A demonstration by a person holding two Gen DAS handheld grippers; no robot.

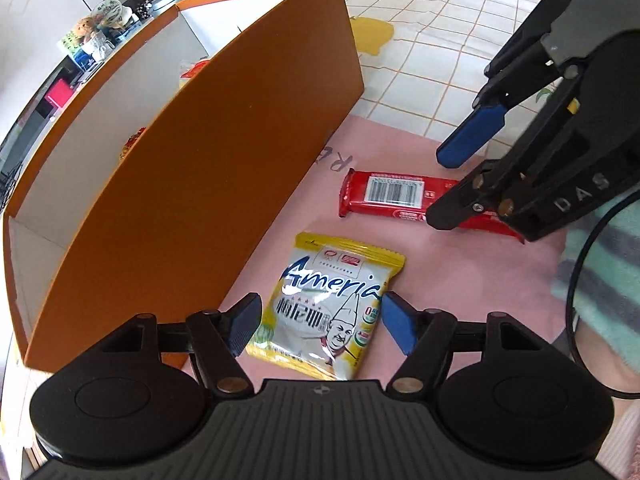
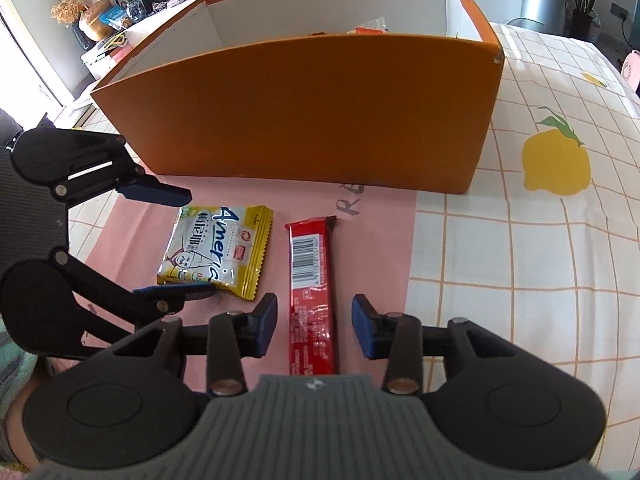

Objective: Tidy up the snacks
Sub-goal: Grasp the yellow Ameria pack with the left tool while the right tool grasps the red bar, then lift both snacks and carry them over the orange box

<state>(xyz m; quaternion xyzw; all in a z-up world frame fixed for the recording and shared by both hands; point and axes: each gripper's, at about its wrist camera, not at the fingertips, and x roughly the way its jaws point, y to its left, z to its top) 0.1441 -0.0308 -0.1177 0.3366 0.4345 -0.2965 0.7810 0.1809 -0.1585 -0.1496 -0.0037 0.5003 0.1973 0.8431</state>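
Left wrist view, yellow snack packet point(image 1: 326, 308) between spread left fingers point(image 1: 244, 326), red bar point(image 2: 312, 292) between spread right fingers point(image 2: 264, 322)

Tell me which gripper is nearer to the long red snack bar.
Right. The right gripper is open astride the long red snack bar; the left gripper straddles the yellow snack packet beside it.

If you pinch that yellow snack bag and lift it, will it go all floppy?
Probably a bit. The yellow snack bag looks like thin, shiny film puffed with air, so it may crinkle and sag between the left gripper fingers. It seems light for its size. The glossy wrapper could slip, so pinching a crimped edge seems safer.
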